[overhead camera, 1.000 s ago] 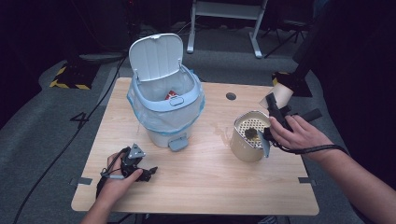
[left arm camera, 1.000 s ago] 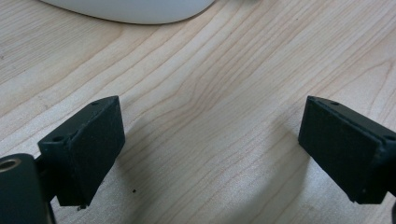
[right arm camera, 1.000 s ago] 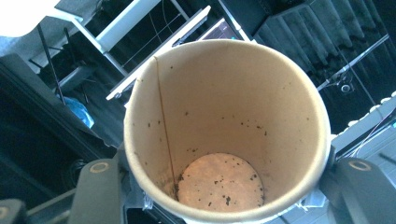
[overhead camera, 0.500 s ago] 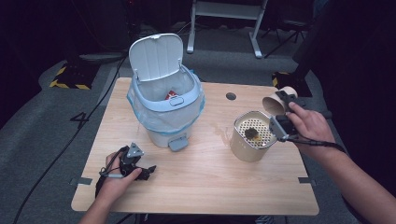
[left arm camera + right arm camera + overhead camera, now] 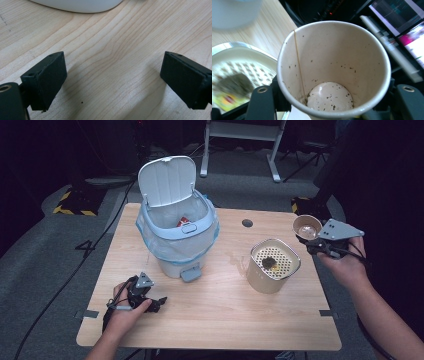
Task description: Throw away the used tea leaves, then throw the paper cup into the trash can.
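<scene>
Right gripper [image 5: 311, 240] pinches paper cup [image 5: 306, 226], jaws just easing apart slightly, cup held beyond desk [image 5: 210, 320] right edge, near strainer container [image 5: 273, 265]. Left gripper [image 5: 161, 301] spread, resting on desk.

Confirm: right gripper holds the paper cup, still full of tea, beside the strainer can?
Not quite. The right gripper does hold the paper cup beside the strainer can, but the cup is emptied: the right gripper view shows just specks on its walls and bottom.
</scene>
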The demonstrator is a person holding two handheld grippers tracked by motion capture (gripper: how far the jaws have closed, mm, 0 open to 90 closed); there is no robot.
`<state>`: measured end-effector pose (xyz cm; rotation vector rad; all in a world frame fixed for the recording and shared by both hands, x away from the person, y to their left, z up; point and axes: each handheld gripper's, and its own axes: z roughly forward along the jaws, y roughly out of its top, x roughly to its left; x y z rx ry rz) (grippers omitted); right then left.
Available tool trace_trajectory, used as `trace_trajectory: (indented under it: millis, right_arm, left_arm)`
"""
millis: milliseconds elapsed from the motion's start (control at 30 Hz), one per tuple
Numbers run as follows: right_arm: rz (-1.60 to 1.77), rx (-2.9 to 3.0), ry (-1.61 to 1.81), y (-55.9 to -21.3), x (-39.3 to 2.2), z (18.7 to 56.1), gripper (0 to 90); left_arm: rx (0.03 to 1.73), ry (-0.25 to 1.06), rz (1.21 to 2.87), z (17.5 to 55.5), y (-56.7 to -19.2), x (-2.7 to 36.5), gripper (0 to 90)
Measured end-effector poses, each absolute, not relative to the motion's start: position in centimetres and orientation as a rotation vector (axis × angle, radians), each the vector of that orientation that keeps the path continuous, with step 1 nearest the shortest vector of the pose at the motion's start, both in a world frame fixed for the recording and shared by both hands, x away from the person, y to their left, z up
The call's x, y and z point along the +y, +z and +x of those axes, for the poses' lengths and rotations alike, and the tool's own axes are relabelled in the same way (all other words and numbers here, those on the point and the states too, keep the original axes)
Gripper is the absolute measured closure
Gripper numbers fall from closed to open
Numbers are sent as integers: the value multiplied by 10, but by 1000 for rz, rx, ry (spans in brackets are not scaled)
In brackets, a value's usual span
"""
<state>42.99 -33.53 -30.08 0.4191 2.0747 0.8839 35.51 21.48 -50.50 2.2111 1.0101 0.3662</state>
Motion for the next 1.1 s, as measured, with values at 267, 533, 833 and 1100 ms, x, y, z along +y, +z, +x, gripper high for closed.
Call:
trace_trajectory:
  millis: [267,533,833,1100]
  right_arm:
    - [759,2162,1319,-310,-356,441,343]
    - [882,2250,1451,-315,-363,446,342]
    - [835,2261,1415,-312,-357,445,335]
    - [784,2274,1410,-306,-350,448,329]
  left_arm:
    - [1008,370,2212,355,-505,215,74]
    - [1008,370,2211,355,-505,215,74]
    - [1007,371,2213,355,-505,215,74]
    - [1007,371,2213,355,-505,215,74]
